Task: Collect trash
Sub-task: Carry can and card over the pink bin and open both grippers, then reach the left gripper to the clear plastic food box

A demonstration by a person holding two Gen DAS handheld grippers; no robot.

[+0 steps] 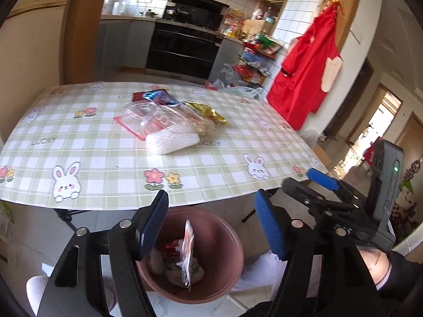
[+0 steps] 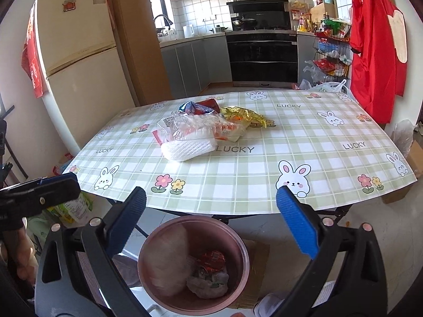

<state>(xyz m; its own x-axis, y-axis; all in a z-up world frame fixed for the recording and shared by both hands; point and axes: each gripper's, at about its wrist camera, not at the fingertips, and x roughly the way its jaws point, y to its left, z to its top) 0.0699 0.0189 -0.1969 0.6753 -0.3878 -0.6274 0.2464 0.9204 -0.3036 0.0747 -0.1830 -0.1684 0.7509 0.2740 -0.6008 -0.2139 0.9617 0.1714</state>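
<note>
A pink trash bin point(image 1: 232, 240) point(image 2: 148, 251) stands on the floor below the table's near edge, with wrappers inside. A white wrapper point(image 1: 187, 253) is falling into it between my left fingers. My left gripper point(image 1: 211, 224) is open and empty above the bin. My right gripper point(image 2: 211, 222) is open and empty, also above the bin. On the table lies a trash pile: a white foam net point(image 1: 171, 141) point(image 2: 187, 148), clear plastic packaging point(image 1: 158, 116) point(image 2: 190, 126), a gold wrapper point(image 1: 208, 111) point(image 2: 243, 115) and a blue-red wrapper point(image 1: 158, 96) point(image 2: 195, 107).
The green checked tablecloth point(image 1: 105, 158) point(image 2: 304, 137) covers the table. A red apron point(image 1: 306, 63) hangs at the right. A fridge point(image 2: 79, 66) stands left, a snack rack point(image 2: 330, 55) behind. The other gripper shows at the right edge point(image 1: 343, 198) and the left edge point(image 2: 34, 195).
</note>
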